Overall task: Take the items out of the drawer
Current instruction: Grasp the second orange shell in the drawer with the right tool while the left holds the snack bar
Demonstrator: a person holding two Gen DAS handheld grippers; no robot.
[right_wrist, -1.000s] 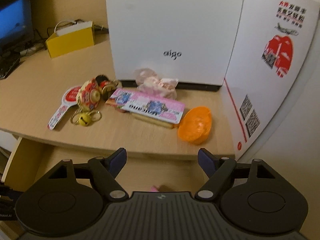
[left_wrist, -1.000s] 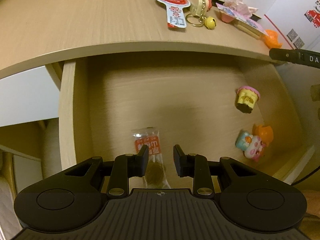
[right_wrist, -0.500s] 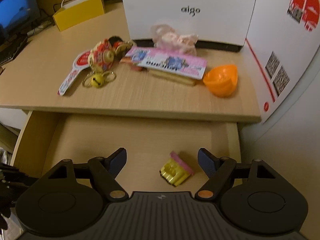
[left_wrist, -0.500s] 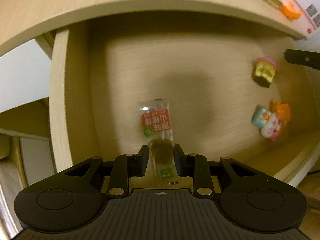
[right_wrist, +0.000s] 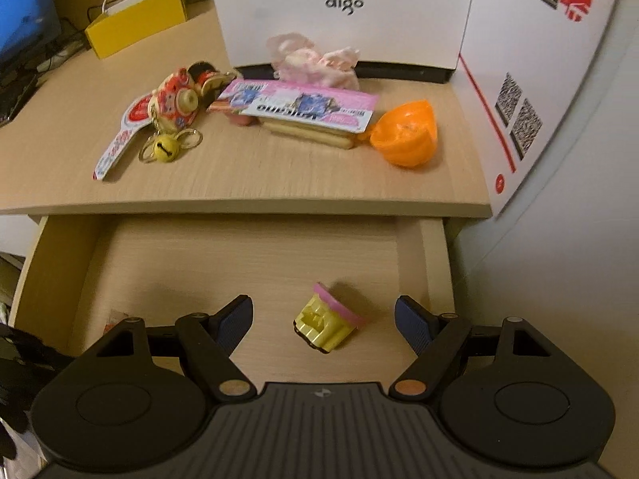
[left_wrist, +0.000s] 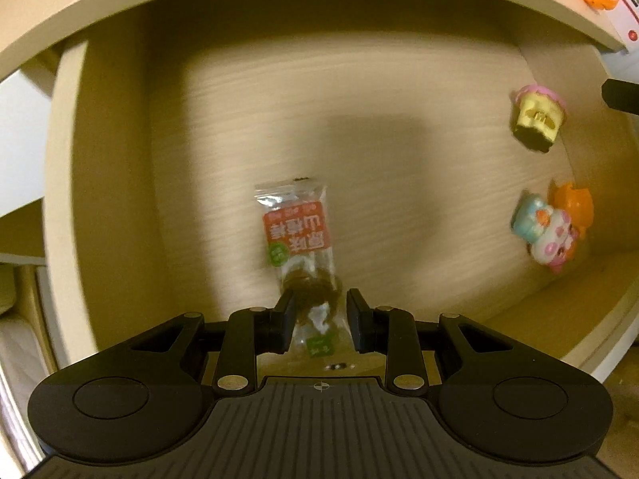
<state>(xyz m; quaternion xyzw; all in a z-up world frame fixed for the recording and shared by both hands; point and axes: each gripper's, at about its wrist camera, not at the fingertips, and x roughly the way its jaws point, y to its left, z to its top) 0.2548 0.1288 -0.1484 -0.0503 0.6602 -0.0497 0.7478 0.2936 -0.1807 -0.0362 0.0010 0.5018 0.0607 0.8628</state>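
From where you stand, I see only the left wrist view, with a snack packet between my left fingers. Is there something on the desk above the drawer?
Observer: Yes. A keychain with a yellow bell lies on the desk top, left of a pink card.
Operator: Where is the right gripper?
Observer: The right gripper hovers open above the yellow toy, which lies on the drawer floor in line with the gap between its fingers.
Operator: Anything behind the desk items?
Observer: A white box printed "aigo" stands at the back, with a yellow box to its left.
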